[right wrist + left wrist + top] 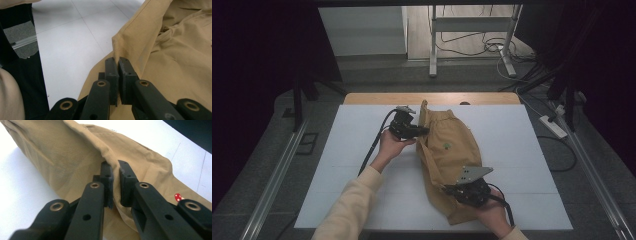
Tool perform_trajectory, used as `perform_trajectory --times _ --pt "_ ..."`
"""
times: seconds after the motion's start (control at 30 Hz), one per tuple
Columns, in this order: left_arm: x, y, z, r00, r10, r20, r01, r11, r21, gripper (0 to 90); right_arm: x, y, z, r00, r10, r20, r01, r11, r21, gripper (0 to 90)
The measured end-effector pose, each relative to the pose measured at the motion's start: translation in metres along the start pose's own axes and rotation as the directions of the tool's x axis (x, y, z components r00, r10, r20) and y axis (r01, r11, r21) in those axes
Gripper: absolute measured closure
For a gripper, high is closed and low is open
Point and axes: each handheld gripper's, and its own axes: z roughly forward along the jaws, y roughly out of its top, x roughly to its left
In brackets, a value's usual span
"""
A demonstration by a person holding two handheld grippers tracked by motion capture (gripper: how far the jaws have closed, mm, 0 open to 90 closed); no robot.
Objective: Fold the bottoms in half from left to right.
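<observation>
The left tongs (pixel 115 173) are pinching a ribbed hem fold of the tan cotton garment (pixel 75 157), their black jaws closed on the cloth with only the fabric's thickness between the pads. In the high view the left tongs (pixel 424 131) are lying level at the garment's (pixel 452 145) left edge, pointing to the right, with the person's left hand (pixel 390 145) cupping the body from below and a black cable (pixel 374 145) trailing back along the cream sleeve (pixel 349 205).

The right tongs (pixel 118 62) are clamping a folded edge of the same garment (pixel 180 62) — jaws nearly together, a seam ridge rising just above them. In the high view the right tongs (pixel 447 189) are gripping the cloth near its lower end, the grey three-cornered plate (pixel 472 173) sitting on top and the right hand (pixel 494 215) holding the body from the near side.

The garment is lying crumpled along the middle of the white rectangular surface (pixel 352 150), running from the far centre toward the near edge — one end by the left tongs, the other by the right. A small green mark (pixel 446 146) is showing on its upper face; in the left gripper view a red, white-dotted mushroom patch (pixel 178 197) is peeking out beside the right-hand jaw. Beyond the surface, a wooden strip (pixel 432 98) is bordering its far edge, and grey floor (pixel 462 75) with cables is lying behind.
</observation>
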Motion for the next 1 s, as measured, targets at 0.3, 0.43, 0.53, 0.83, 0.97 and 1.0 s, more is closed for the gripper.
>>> perform_trajectory --times 0.3,0.43,0.53,0.83,0.97,1.0 --pt "-0.003 0.002 0.005 1.0000 0.005 0.008 -0.005 1.0000 -0.008 83.4 -0.002 -0.004 -0.005 0.9998 0.013 0.013 -0.013 1.000 0.001 86.3" --pt "-0.005 0.004 0.007 0.9999 0.010 0.009 -0.010 0.9999 -0.007 83.4 -0.003 -0.006 -0.006 0.9998 0.015 0.015 -0.015 1.000 0.004 86.4" --pt "-0.006 0.005 0.008 0.9998 0.015 0.011 -0.015 0.9999 -0.005 83.3 -0.004 -0.007 -0.007 0.9997 0.020 0.017 -0.020 1.000 0.003 86.3" --pt "-0.010 0.011 0.011 0.9995 0.020 0.023 -0.020 0.9998 -0.005 83.3 -0.008 -0.011 -0.018 0.9986 0.049 0.018 -0.049 0.998 -0.025 86.3" --pt "-0.012 0.014 0.015 0.9995 0.020 0.025 -0.020 0.9998 -0.004 83.3 -0.009 -0.013 -0.021 0.9983 0.051 0.026 -0.051 0.998 -0.027 86.4" --pt "-0.013 0.014 0.015 0.9995 0.020 0.024 -0.020 0.9998 -0.003 83.3 -0.009 -0.013 -0.022 0.9982 0.054 0.027 -0.053 0.998 -0.031 86.3"
